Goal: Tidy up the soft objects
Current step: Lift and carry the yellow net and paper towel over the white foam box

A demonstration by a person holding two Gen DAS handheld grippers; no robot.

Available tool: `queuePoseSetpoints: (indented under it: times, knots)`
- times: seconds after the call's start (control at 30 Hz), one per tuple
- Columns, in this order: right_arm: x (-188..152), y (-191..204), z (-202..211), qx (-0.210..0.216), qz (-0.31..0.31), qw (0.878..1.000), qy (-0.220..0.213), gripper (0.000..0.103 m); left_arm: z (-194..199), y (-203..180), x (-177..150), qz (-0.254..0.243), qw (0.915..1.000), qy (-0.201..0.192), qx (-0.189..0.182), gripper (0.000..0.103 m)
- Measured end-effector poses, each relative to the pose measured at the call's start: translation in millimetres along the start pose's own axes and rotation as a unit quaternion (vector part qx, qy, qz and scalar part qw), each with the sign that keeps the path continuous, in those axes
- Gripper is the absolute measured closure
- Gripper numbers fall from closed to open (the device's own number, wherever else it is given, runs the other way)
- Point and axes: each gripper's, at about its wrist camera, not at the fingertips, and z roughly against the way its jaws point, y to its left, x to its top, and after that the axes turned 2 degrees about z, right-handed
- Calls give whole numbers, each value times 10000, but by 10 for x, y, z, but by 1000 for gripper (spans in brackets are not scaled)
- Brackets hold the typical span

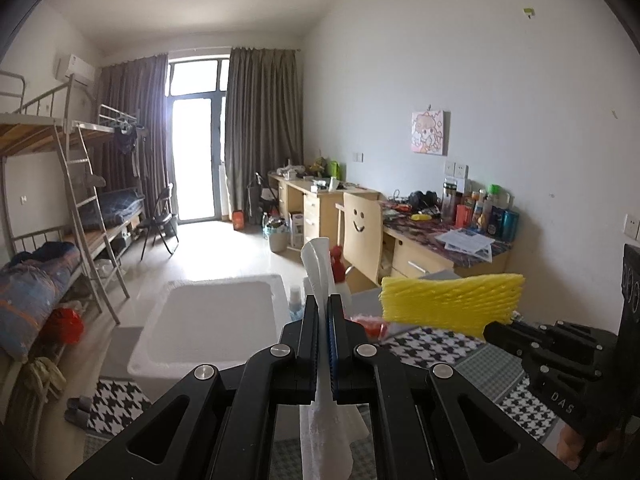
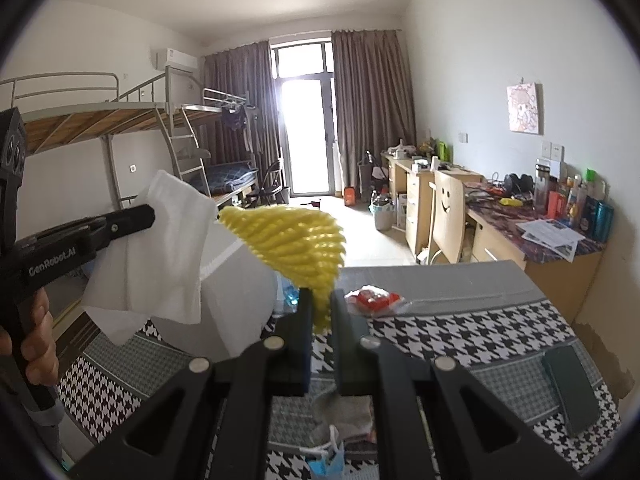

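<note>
My left gripper (image 1: pixel 323 304) is shut on a thin white foam sheet (image 1: pixel 320 264), which sticks up past the fingertips and hangs below them. The right wrist view shows that same sheet (image 2: pixel 164 248) dangling from the left gripper (image 2: pixel 150 212) at the left. My right gripper (image 2: pixel 321 300) is shut on a yellow foam net (image 2: pixel 296 240) that fans up and leftward above the jaws. In the left wrist view this yellow net (image 1: pixel 452 300) juts from the right gripper (image 1: pixel 492 330). Both are held above a table with a houndstooth cloth (image 2: pixel 460 332).
A white foam box (image 1: pixel 216 320) stands at the table's far left. A red packet (image 2: pixel 374 300) lies on the cloth, a dark green case (image 2: pixel 568 384) at the right, and grey fabric with a blue mask (image 2: pixel 332 440) below the jaws. Beyond are a desk, chair and bunk beds.
</note>
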Motion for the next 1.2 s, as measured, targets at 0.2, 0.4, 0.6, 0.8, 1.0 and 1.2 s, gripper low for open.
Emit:
queuePoseSetpoints:
  times: [0.2,0.4,0.6,0.8,1.0,1.2]
  knots:
    - [148,71,-37,25,161,9998,-78,92,-32,88,219,47,9999,-125,89,99]
    - [271,166,-96,84,318,9994,-138,92,-114,152,338,59,9993,-154,331,99]
    - [337,215,-186,143,419,9990,-105,92,-235,242,413,140,9981,-150,580,99]
    - [381,258,-303,191,469,9987,-30,92,-407,403,438,214,9959,-66,879,99]
    - [414,278,-397,235,484,9985,51,92,-518,577,423,328,9931,14,1126,99]
    - [426,366,-485,334,523,9980,119,92,-667,704,373,455,9903,231,1291,99]
